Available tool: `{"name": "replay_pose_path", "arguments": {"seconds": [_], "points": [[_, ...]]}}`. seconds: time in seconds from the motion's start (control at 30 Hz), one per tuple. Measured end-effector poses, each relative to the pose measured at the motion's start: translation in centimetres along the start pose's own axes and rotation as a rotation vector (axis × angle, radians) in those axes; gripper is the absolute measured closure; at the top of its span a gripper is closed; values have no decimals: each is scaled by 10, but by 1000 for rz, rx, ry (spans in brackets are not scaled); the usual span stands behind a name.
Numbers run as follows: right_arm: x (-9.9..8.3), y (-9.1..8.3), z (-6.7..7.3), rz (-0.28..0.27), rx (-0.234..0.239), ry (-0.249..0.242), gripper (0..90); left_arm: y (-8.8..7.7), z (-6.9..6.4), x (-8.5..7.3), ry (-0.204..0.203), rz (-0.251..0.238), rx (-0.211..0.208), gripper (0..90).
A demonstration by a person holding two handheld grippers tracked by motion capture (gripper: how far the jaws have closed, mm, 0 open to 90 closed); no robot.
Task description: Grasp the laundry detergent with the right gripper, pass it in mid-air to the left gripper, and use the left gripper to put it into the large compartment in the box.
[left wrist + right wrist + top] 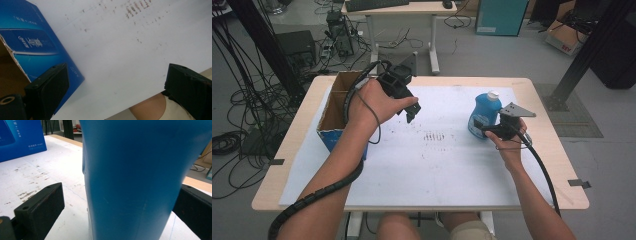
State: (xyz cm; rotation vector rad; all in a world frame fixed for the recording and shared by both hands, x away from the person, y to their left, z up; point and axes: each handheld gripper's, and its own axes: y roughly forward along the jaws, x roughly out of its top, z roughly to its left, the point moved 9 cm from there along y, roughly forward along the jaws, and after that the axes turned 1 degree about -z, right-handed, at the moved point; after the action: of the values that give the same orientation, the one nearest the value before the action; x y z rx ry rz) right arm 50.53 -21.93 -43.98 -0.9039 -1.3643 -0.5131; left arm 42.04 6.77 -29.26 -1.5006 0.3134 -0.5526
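While the blue bottle (484,116) stands upright on the white sheet (432,165) toward the right side of the table (277,165), the right gripper (488,131) sits at its lower body, held low by the person's right hand (508,145). Seen from the right gripper view, the bottle (140,177) stands between the two black jaws, which are spread wide; a strip of white sheet shows between the left jaw and the bottle's wall, so that jaw is not touching, and the right jaw's contact cannot be told. The bottle's white cap (493,94) is on.

Across the table, the left gripper (411,114) hangs above the sheet, just to the right of the open cardboard box (334,107), gripped by the left hand (374,102). From the left gripper view its jaws are spread apart with nothing between them, pointing down at the sheet (120,55) and the box's blue side (35,47). A patch of dark smudges (434,136) marks the sheet between the two grippers, which are well apart.
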Motion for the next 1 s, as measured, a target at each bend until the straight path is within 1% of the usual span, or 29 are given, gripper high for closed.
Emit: {"name": "replay_pose_path", "arguments": {"seconds": [0.23,0.47,0.53,0.63,0.67,1.0], "points": [[1,0,-1,-5,0,-5,5,0,0,1,-4,-5,-1,58],[2,0,-1,-9,2,-5,7,0,0,2,4,-5,2,58],[2,0,-1,-9,3,-5,7,0,-1,3,-1,-8,2,57],[2,-1,-1,-9,3,-5,7,-1,-1,3,7,-7,3,58],[2,-1,-1,-9,3,-4,8,-1,-2,4,1,-11,0,58],[2,0,-1,-10,4,-4,12,-2,-2,4,6,-12,4,57]]}}
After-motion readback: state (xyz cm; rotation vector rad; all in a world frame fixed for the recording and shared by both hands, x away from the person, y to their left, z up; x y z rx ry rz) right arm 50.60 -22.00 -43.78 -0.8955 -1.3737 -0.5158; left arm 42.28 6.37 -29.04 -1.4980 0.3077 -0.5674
